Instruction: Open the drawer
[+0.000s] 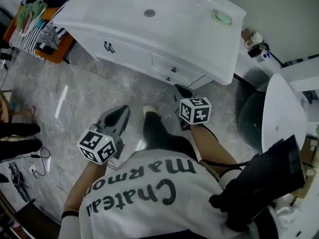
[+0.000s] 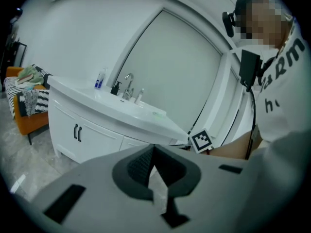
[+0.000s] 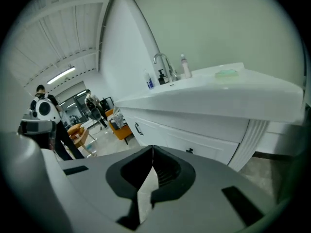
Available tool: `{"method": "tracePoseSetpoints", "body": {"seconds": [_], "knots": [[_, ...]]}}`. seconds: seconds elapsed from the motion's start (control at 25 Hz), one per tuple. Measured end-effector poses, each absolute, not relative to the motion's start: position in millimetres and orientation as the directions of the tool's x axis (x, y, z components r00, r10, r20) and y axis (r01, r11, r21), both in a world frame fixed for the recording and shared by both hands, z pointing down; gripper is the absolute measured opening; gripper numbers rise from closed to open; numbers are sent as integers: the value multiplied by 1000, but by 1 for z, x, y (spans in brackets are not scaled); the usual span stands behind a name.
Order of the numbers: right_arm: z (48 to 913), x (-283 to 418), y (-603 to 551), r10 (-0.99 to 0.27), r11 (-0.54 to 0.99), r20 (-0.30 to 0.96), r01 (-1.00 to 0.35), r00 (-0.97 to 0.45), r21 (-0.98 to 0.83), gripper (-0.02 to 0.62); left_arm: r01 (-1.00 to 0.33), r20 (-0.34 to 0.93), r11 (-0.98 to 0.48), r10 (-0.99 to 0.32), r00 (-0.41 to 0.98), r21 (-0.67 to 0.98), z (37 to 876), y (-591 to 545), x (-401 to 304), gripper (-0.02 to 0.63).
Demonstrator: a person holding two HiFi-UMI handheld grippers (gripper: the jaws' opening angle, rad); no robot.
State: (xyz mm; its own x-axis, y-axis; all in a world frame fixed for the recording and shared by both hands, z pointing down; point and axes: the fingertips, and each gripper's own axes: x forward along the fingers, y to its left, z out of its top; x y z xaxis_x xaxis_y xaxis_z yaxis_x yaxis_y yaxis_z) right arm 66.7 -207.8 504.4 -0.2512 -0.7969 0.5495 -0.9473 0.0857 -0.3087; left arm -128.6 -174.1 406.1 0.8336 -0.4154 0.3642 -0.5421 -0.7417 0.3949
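Note:
A white vanity cabinet (image 1: 149, 34) stands ahead, with a shut drawer (image 1: 175, 69) at its right that carries a small black knob (image 1: 174, 69). In the right gripper view the drawer (image 3: 199, 147) and its knob (image 3: 190, 151) lie just past the jaws. My right gripper (image 1: 182, 90) is shut and empty, a little short of the drawer front and apart from it. My left gripper (image 1: 118, 114) hangs lower and to the left over the floor, also shut with nothing in it. The left gripper view shows the drawer front (image 2: 135, 143) beside the double doors (image 2: 77, 132).
An orange chair (image 1: 55, 54) with striped cloth stands left of the cabinet. A green soap (image 1: 223, 18) and a faucet (image 2: 129, 84) sit on the counter. A white fixture (image 1: 279, 113) and a dark bin (image 1: 249, 118) are at the right. Marble floor (image 1: 75, 103) lies below.

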Motion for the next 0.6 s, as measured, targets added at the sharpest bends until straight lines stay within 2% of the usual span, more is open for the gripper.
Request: {"method": "tracePoseSetpoints", "body": {"seconds": [0.4, 0.44, 0.52, 0.6], "knots": [[626, 120, -270, -705, -214, 708, -941, -36, -262, 10, -552, 512, -739, -327, 794, 385, 459, -234, -117, 5], [634, 124, -273, -694, -232, 719, -935, -35, -269, 26, -559, 517, -727, -326, 791, 398, 463, -238, -116, 5], [649, 130, -277, -672, -265, 739, -917, -45, -297, 149, -580, 523, -687, -330, 786, 439, 473, -245, -113, 5], [664, 135, -278, -646, -306, 762, -900, -44, -311, 158, -601, 537, -647, -332, 776, 468, 484, -249, -111, 5]]}}
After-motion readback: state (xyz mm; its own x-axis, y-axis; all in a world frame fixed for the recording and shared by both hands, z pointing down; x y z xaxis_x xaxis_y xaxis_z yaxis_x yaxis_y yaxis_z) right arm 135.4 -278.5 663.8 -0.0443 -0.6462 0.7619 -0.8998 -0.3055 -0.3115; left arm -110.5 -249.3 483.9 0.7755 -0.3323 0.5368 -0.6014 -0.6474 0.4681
